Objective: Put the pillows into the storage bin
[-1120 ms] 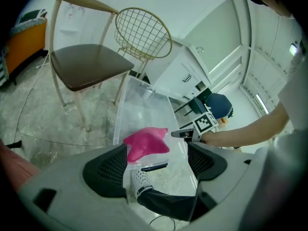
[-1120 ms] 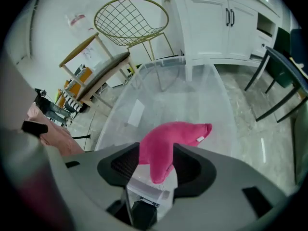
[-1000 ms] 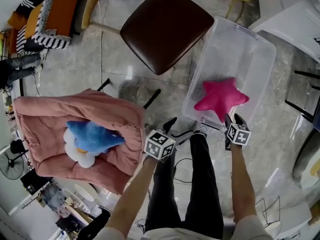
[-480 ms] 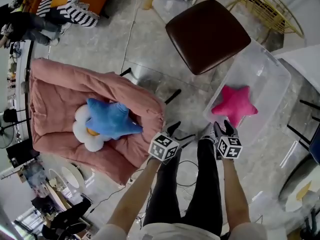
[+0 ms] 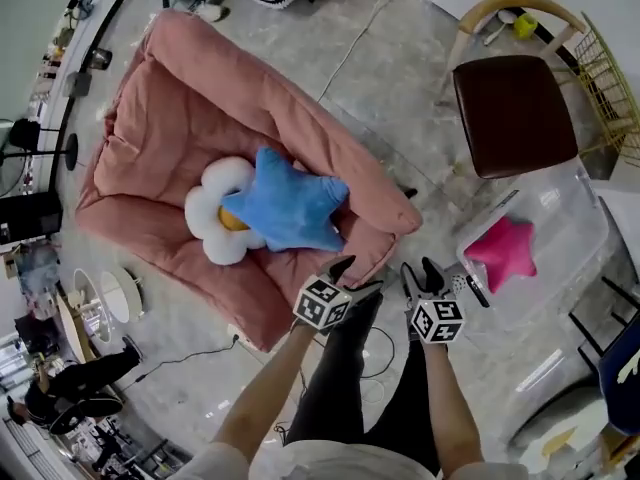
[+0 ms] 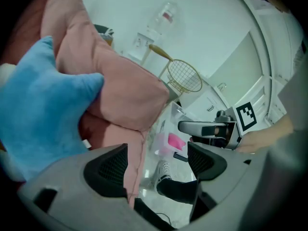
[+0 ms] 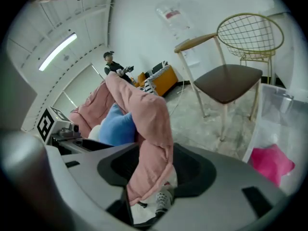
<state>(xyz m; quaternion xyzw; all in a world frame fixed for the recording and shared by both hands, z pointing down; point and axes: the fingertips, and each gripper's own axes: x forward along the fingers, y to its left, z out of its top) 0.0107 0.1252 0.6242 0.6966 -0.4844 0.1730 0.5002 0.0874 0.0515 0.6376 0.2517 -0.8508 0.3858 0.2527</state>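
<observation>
A blue star pillow (image 5: 290, 208) lies on a white flower pillow (image 5: 215, 226) in the middle of a big pink cushion bed (image 5: 170, 98). A pink star pillow (image 5: 500, 253) rests inside the clear storage bin (image 5: 590, 218) at the right. My left gripper (image 5: 358, 276) hangs open and empty at the bed's near corner, just right of the blue star (image 6: 38, 105). My right gripper (image 5: 420, 268) is beside it, between bed and bin, jaws apart with nothing in them. Past its jaws (image 7: 156, 170) I see the bed's rim, the blue star (image 7: 115, 124) and the pink star (image 7: 272, 162).
A brown-seated chair (image 5: 515, 113) stands beyond the bin, with a gold wire chair (image 5: 605, 78) behind it. My legs and shoes are on the marble floor below the grippers. A cable trails on the floor left of my legs. Stands and clutter line the left edge.
Both grippers have swung left, away from the bin and over to the pink bed's near corner. The pink star stays in the bin. The jaws look unchanged.
</observation>
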